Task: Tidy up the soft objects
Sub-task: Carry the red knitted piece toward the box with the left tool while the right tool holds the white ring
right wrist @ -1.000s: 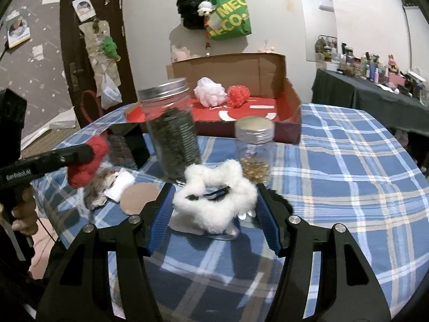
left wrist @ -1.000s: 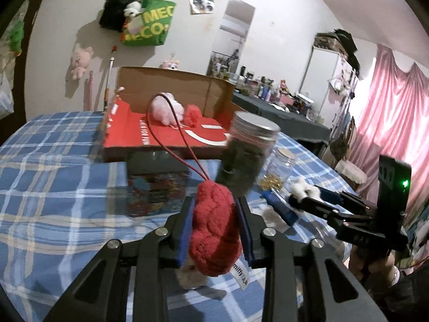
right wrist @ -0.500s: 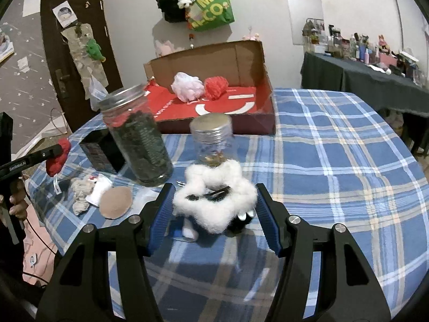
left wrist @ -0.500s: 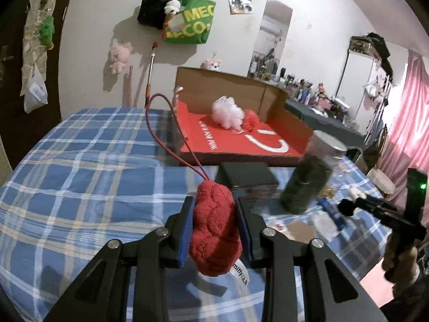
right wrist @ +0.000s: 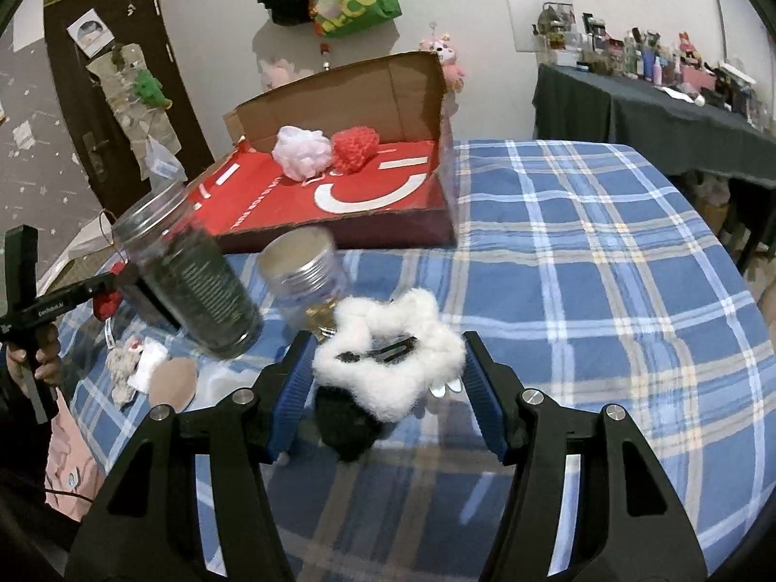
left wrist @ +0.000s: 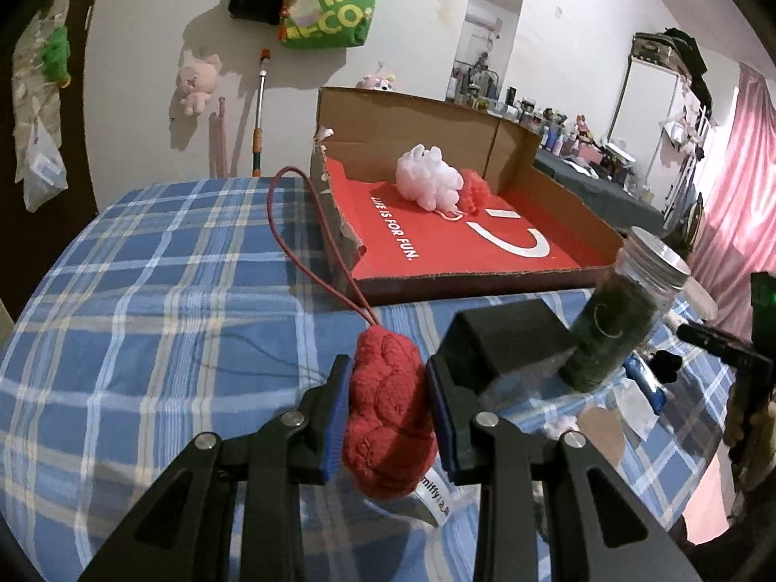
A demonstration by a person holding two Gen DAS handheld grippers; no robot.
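Above the blue-checked worktop (left wrist: 145,291), a red knitted plush (left wrist: 388,412) is clamped in the left tongs (left wrist: 388,417) and a white fluffy hair clip (right wrist: 388,363) in the right tongs (right wrist: 385,388), with the red-lined cardboard box (right wrist: 388,82) set at the far edge.

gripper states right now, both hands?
Left gripper: closed on the red knitted toy.
Right gripper: closed on the white fluffy hair clip.
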